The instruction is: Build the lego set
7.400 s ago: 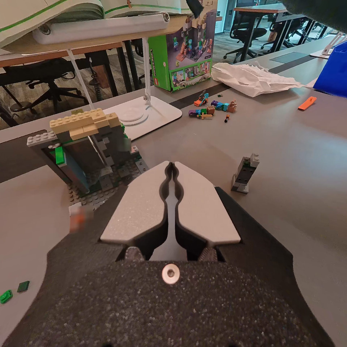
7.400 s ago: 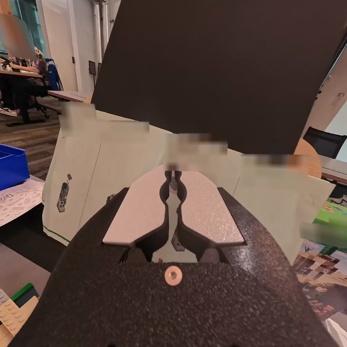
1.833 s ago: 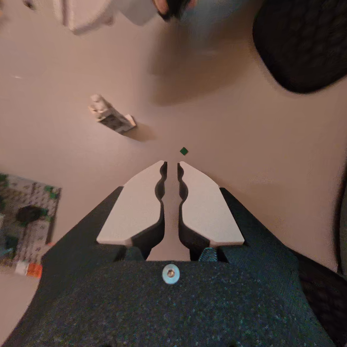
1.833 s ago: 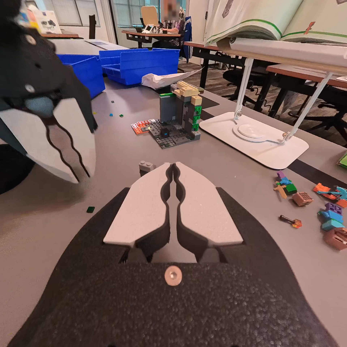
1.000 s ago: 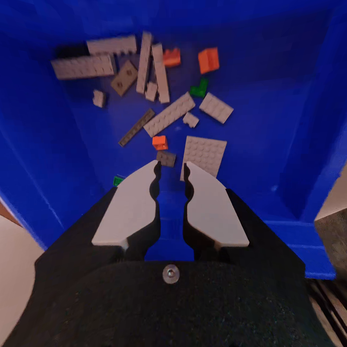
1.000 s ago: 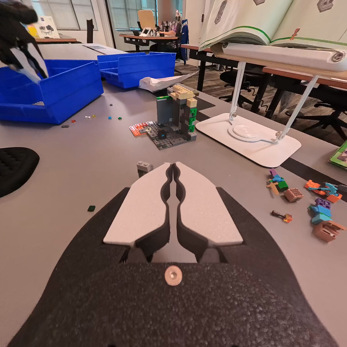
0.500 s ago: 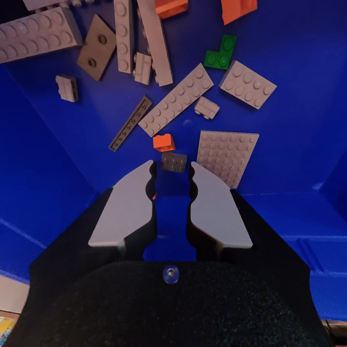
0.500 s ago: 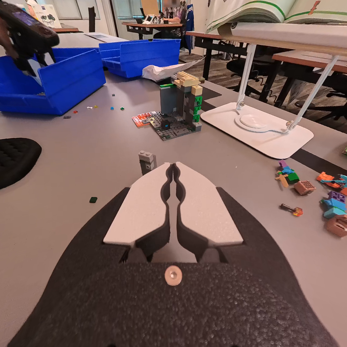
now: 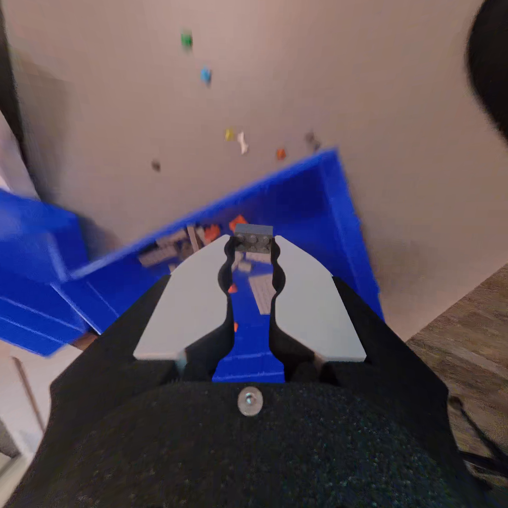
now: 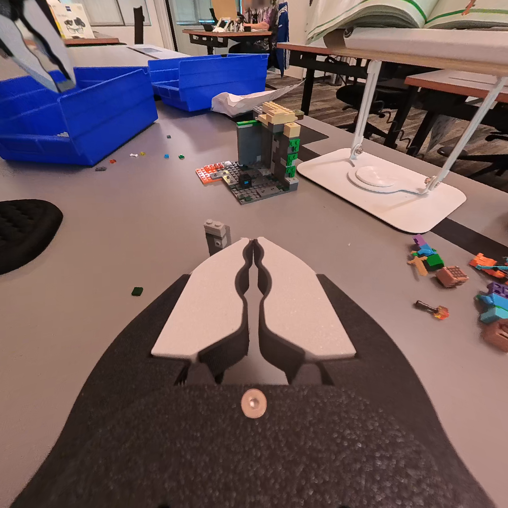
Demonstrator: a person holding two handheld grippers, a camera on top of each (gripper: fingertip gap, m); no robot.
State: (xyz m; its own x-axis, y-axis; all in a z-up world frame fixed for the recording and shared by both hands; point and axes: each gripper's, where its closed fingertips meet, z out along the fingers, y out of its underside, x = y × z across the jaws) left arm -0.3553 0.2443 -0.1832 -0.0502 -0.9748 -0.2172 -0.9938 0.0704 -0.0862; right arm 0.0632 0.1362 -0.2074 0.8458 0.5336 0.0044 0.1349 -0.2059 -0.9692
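I have a dark grey brick [image 9: 254,242] clamped crosswise at the tips of my left gripper [image 9: 253,243], studs facing the camera, long axis spanning the jaws, above the blue bin [image 9: 343,220]. The build [image 10: 268,156] sits well to the right of that bin, at the far middle of the bench [image 10: 137,220], so the brick must travel right. My right gripper [image 10: 253,242], pressed together and empty, hovers nearer the build, just behind a small grey pillar [image 10: 217,236].
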